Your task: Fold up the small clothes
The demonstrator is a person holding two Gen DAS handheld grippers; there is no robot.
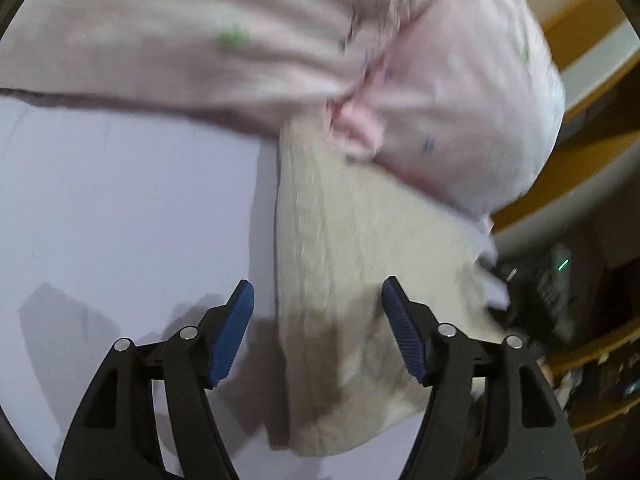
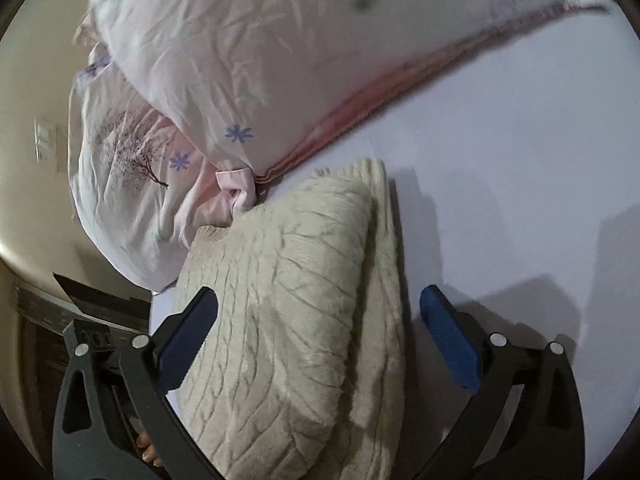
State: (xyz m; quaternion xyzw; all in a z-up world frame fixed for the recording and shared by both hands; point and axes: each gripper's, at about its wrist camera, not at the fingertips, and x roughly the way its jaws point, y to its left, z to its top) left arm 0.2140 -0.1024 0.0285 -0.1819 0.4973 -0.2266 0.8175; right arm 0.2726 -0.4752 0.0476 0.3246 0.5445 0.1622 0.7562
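Observation:
A cream cable-knit garment (image 1: 352, 280) lies folded on the pale bed sheet (image 1: 120, 208). In the left wrist view my left gripper (image 1: 316, 300) is open and hovers over the garment's left edge, holding nothing. In the right wrist view the same knit (image 2: 288, 304) shows folded in layers. My right gripper (image 2: 320, 312) is open, its blue-padded fingers on either side of the fold, above it and not closed on it.
A pink floral pillow (image 1: 440, 92) lies against the garment's far end; it also shows in the right wrist view (image 2: 248, 60). Pale sheet (image 2: 520, 160) stretches to the right. The bed's edge, wooden furniture (image 1: 592, 176) and dark clutter are at the side.

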